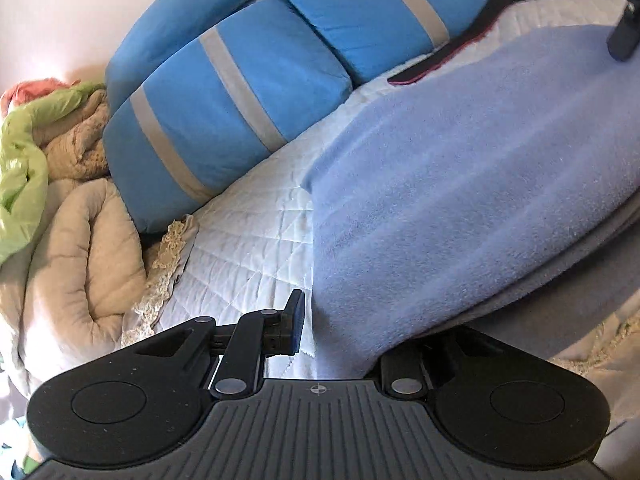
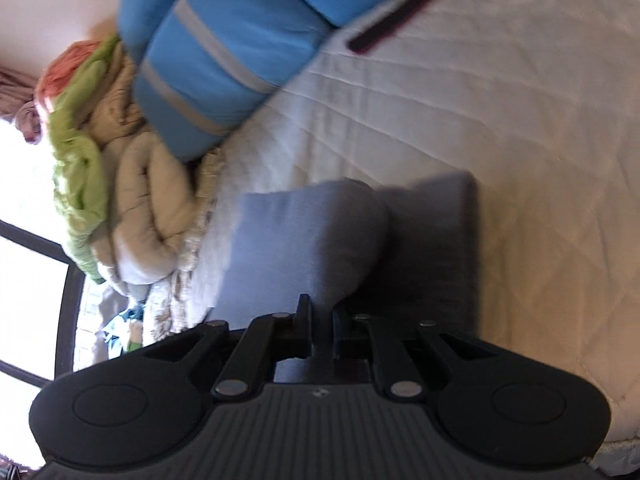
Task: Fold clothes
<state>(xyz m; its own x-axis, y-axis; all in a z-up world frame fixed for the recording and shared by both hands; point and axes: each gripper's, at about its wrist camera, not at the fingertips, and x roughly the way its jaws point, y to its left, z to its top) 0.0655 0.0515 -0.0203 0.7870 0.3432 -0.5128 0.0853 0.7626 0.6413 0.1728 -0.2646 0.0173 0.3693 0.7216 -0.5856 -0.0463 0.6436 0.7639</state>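
Observation:
A lavender fleece garment (image 1: 460,184) lies on the white quilted bed (image 1: 248,240) and fills the right half of the left wrist view. Its near edge drapes over my left gripper (image 1: 324,320). Only that gripper's left finger (image 1: 296,320) shows, close against the cloth edge; the other is hidden beneath, and the jaws stand narrow on the cloth. The blurred right wrist view shows my right gripper (image 2: 322,314) shut on a raised fold of the same garment (image 2: 312,236), the rest lying flat in shadow behind it. A dark blurred shape (image 1: 624,36) at the garment's far end may be that gripper.
Blue pillows with grey stripes (image 1: 224,100) line the far side of the bed. A rolled beige comforter (image 1: 80,248) and green fabric (image 1: 24,160) are piled at the left. A dark maroon strip (image 1: 472,28) lies by the pillows. A dark-framed window (image 2: 36,292) stands at the left.

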